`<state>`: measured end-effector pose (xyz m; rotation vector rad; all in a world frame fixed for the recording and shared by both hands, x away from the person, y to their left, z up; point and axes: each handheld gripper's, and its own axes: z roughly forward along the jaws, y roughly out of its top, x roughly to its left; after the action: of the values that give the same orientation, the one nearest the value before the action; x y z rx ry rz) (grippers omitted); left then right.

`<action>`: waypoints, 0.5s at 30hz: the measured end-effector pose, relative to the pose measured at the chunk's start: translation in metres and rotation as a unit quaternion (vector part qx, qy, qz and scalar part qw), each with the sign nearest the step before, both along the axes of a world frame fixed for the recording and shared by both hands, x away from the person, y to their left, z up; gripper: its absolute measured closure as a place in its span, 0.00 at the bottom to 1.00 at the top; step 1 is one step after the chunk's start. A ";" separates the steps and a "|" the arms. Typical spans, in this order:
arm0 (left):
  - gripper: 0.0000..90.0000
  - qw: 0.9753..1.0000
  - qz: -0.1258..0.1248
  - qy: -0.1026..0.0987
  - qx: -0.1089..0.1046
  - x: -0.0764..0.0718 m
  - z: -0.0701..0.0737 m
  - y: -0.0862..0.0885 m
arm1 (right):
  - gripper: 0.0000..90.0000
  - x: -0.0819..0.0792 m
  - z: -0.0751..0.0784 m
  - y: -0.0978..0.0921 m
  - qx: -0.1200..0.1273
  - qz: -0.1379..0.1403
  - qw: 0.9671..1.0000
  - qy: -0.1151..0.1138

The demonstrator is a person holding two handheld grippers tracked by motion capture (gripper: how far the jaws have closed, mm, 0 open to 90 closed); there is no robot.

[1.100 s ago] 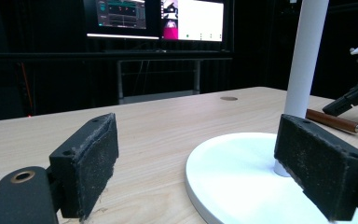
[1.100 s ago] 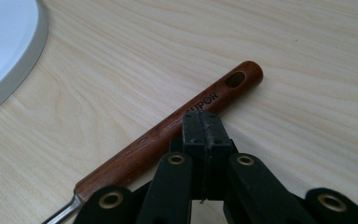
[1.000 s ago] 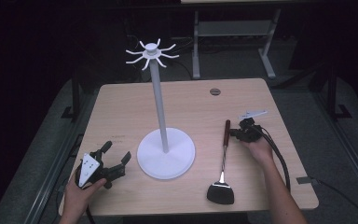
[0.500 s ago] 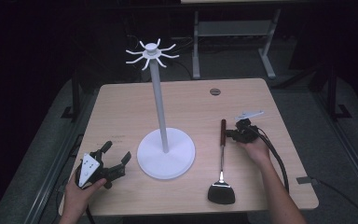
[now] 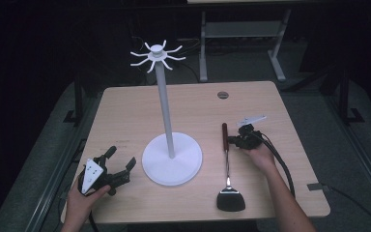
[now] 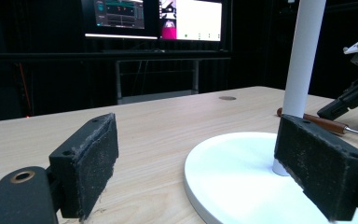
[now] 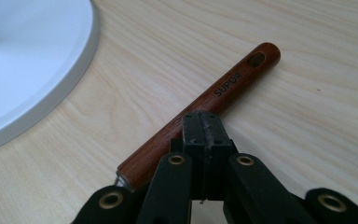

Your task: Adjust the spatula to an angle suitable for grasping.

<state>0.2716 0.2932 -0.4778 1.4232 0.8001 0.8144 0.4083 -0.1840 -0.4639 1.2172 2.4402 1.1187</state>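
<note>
Right hand-held gripper point(image 7: 204, 122) touches brown-handled, black-bladed spatula point(image 5: 228, 164).

Glossy wooden spatula handle point(image 7: 205, 102)

Lit counter, dark room around it.

From my seat the high view shows the counter point(image 5: 125, 111) evenly lit from above, surroundings near black, the picture soft and grainy, and the white stand point(image 5: 172, 164) close to washed out. My left claw's point(image 6: 200, 177) pads are blurred up close, and two monitors point(image 6: 158, 18) glare behind. The right gripper view is bright and sharp on the spatula handle point(image 7: 205, 109), with soft shadows.
</note>
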 end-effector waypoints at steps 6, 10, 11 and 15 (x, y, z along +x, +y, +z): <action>0.15 1.000 0.002 0.000 0.000 0.000 0.000 0.000 | 1.00 -0.001 0.000 0.007 -0.004 0.012 1.000 -0.002; 0.14 1.000 0.002 0.000 0.001 0.000 0.000 0.000 | 1.00 -0.003 0.001 0.014 -0.006 0.022 1.000 0.000; 0.14 1.000 0.002 0.000 0.001 0.000 0.000 0.000 | 1.00 -0.003 0.001 0.015 -0.006 0.025 1.000 -0.002; 0.14 1.000 0.002 0.000 0.000 0.000 0.000 0.000 | 1.00 -0.005 0.001 0.021 -0.009 0.034 0.999 -0.001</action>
<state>0.2716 0.2932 -0.4778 1.4216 0.8045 0.8166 0.4038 -0.1634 -0.4626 1.1366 2.5021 1.1124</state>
